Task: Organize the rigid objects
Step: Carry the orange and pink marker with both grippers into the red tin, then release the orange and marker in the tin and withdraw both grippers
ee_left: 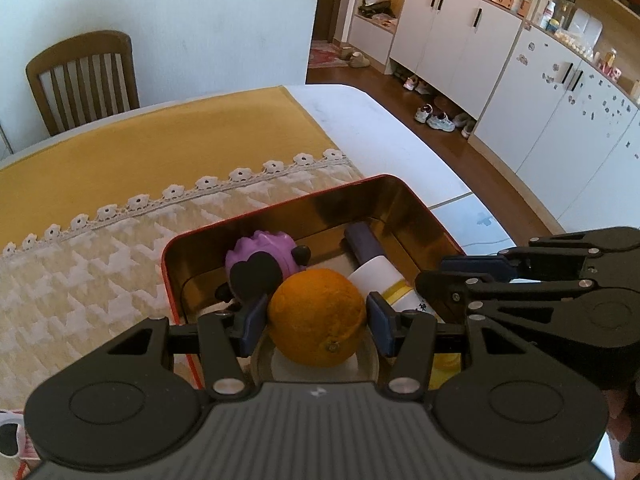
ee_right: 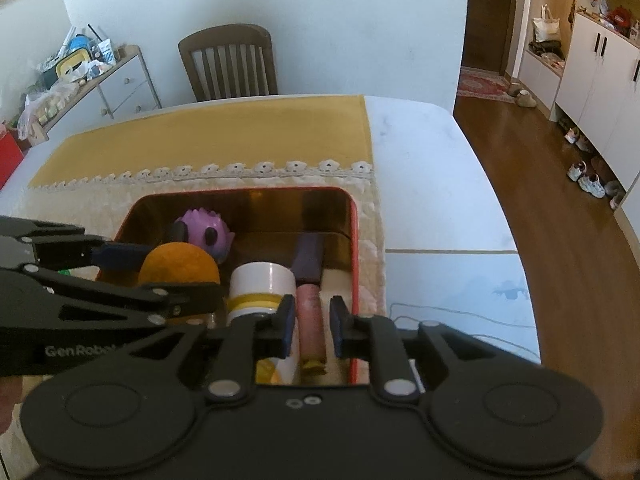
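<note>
The left gripper [ee_left: 316, 322] pinched a round, dimpled orange fruit [ee_left: 317, 316] low in centre frame, over the red-rimmed, gold-lined metal tin [ee_left: 384, 179]. Rightward, the right gripper [ee_right: 310, 330] stood narrowly parted around a pinkish cylindrical sausage [ee_right: 311, 324], not touching it, inside the tin's right edge.

We see a wooden chair [ee_right: 230, 64] against the white wall [ee_right: 320, 20] at upper centre, white cabinets [ee_left: 460, 36] upper right, brown wood floor [ee_right: 560, 200].
</note>
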`<state>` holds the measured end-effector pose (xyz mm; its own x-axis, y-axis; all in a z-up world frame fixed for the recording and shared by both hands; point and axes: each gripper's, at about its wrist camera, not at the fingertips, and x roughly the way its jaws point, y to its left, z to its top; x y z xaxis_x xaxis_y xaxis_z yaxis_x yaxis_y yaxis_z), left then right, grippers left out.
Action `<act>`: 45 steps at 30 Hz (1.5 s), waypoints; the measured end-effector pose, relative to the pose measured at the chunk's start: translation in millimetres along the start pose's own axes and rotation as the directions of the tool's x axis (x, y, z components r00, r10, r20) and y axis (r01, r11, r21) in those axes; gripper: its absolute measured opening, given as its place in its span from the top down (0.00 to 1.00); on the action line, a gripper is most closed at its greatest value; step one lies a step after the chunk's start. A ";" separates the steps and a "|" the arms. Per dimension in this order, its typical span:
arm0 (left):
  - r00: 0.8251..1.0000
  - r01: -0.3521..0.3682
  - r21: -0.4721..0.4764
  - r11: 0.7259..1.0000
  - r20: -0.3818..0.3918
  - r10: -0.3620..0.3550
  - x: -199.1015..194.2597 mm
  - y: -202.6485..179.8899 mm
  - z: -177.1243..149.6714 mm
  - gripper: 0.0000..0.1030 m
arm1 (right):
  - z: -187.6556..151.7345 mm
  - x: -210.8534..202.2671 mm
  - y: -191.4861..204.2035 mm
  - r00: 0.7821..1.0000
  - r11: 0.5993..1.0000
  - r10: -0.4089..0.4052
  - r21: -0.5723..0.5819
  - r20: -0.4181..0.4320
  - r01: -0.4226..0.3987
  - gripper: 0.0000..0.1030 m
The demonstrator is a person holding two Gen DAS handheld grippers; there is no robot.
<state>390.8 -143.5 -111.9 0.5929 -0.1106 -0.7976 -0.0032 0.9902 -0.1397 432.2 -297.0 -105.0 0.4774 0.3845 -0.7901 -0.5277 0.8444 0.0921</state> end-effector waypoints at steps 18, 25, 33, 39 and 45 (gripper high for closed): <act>0.998 0.002 0.007 1.000 0.069 -0.002 -39.2 4.1 -12.0 0.48 | -10.9 -34.8 13.7 0.999 0.999 0.002 0.036 0.033 -0.003 0.57; 0.993 0.011 0.022 1.000 0.113 -0.013 -71.1 8.8 -21.5 0.48 | -16.5 -61.0 32.0 0.997 0.999 0.001 0.036 0.073 -0.003 0.46; 0.990 0.025 0.026 0.999 0.137 -0.029 -108.5 28.2 -38.2 0.48 | -22.3 -86.9 66.9 0.993 1.000 0.009 -0.001 0.119 -0.009 0.35; 0.987 0.018 0.019 1.000 0.161 -0.021 -133.6 54.8 -53.8 0.48 | -26.2 -97.8 99.1 0.989 0.999 0.030 -0.020 0.142 -0.027 0.25; 0.980 -0.005 -0.002 1.000 0.200 0.005 -157.4 90.1 -71.0 0.33 | -30.0 -97.7 133.8 0.989 0.998 0.055 -0.023 0.138 -0.052 0.22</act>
<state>240.1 -43.0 -40.6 0.7417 -0.0863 -0.6652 -0.0074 0.9906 -0.1368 293.9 -232.7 -33.6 0.5402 0.4781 -0.6925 -0.5682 0.8142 0.1189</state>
